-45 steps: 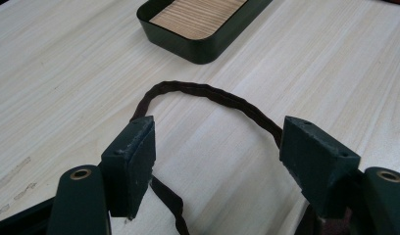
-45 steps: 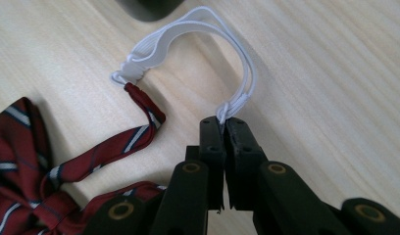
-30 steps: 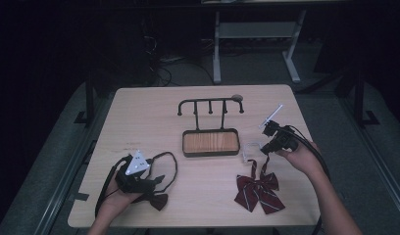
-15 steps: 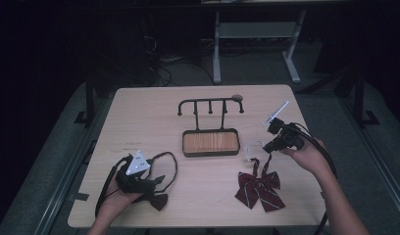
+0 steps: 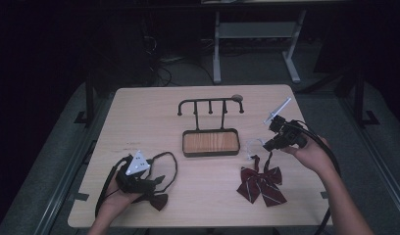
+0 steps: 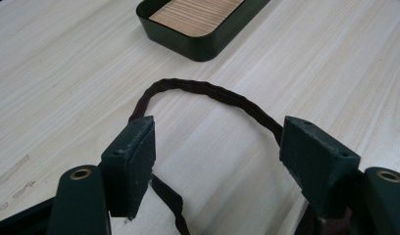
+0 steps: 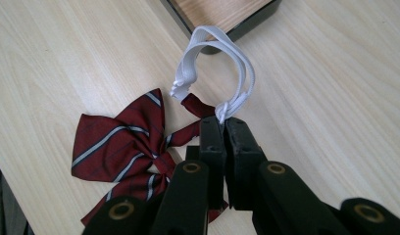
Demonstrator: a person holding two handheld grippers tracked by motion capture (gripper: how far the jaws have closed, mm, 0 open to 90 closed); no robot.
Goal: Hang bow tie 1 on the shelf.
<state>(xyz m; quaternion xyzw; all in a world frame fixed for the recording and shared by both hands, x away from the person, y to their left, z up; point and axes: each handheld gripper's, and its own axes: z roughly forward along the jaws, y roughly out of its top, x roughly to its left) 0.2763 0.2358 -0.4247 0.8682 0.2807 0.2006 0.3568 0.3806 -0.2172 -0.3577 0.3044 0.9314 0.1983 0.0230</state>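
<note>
Striped bow tie (image 5: 261, 183) in dark red lies near the table's (image 5: 139, 112) right front edge, its white elastic loop (image 7: 215, 63) pinched in the right gripper's (image 5: 274, 143) closed jaws. That hand (image 5: 311, 154) angles leftward, wrist raised. The left gripper (image 5: 139, 177) rests front left, jaws wide apart over a dark cord (image 6: 208, 93), seemingly touching nothing. A tray (image 5: 210, 143) sits mid-table.
</note>
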